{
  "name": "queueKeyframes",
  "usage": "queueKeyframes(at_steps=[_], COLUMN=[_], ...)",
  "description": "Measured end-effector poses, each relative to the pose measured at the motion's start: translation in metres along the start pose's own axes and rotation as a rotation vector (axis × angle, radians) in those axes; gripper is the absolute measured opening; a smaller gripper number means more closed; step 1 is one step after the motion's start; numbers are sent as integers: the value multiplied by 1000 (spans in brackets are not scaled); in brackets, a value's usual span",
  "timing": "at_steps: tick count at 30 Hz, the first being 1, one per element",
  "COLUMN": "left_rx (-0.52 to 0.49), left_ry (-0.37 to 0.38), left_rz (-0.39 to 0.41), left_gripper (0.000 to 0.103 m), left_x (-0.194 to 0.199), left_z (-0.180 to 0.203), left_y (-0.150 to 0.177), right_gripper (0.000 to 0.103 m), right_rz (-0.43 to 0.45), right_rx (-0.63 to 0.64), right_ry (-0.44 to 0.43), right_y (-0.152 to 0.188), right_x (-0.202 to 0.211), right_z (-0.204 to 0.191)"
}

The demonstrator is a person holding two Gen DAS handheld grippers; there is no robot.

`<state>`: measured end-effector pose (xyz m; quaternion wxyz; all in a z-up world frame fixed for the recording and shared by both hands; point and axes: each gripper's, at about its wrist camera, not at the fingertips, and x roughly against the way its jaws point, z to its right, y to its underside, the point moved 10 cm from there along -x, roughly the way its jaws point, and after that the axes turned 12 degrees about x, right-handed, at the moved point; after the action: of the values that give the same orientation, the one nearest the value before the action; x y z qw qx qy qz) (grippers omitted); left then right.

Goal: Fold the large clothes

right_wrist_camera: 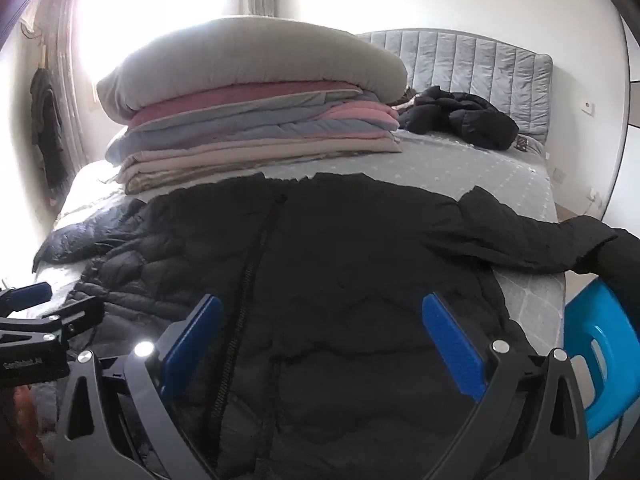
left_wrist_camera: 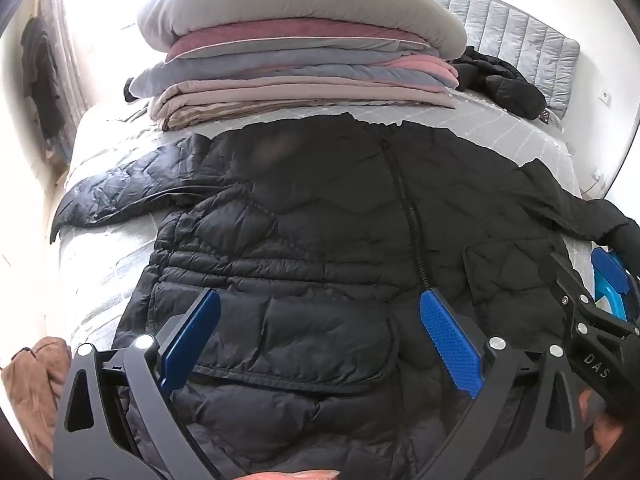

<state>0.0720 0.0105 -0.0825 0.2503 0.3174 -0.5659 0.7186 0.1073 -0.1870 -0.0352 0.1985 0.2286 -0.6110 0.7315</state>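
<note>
A large black quilted puffer jacket [left_wrist_camera: 320,216] [right_wrist_camera: 340,240] lies flat and zipped on the grey bed, hem towards me, with one sleeve spread to the left and the other reaching off the bed's right edge. My left gripper [left_wrist_camera: 320,304] hovers open over the jacket's lower left pocket area, blue pads wide apart with nothing between them. My right gripper [right_wrist_camera: 322,308] hangs open above the lower right half, just right of the zipper [right_wrist_camera: 244,280], also holding nothing. Each gripper shows at the edge of the other's view.
A tall stack of folded blankets topped by a grey pillow [right_wrist_camera: 248,112] stands behind the jacket. Another black jacket [right_wrist_camera: 460,120] lies crumpled by the padded headboard [right_wrist_camera: 480,60]. A blue plastic chair [right_wrist_camera: 600,360] is at the bed's right side. Brown cloth [left_wrist_camera: 32,392] hangs lower left.
</note>
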Motion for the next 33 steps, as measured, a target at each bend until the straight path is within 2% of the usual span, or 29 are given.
queueKeyframes(at_steps=[11,17,20,22,25,27,29,31,33], left_rx=[-4,19,26,26,22,10,-1,-16,-23], left_ry=[-8,-22,-29,-35,-34,-32,-27,-24,-23], left_rz=[-12,-25,-23,-27,-43,-45,-43,-42,-46], left_gripper=[97,97,97,97,97,97,97,97,97], left_x=[-5,-10,-11,-14,-18,-17,-16,-15,-16], left_z=[3,-6,-11,-13,-13,-12,-11,-10,-11], left_y=[5,5,3,3,4,5,5,5,5], right_gripper=[97,97,97,97,97,97,97,97,97], right_rz=[-5,-11,23,75,118,144,132,69,20], right_rx=[-37,-234,-414,-591,-816,-983,-1026,-1019,-1028], right_ry=[-38,-141,-218,-241,-207,-152,-69,8,26], right_y=[-1,1,-1,5,29,55,73,89,99], right_x=[-1,-1,9,19,19,13,1,-22,-45], right_z=[1,32,73,124,199,260,304,338,354])
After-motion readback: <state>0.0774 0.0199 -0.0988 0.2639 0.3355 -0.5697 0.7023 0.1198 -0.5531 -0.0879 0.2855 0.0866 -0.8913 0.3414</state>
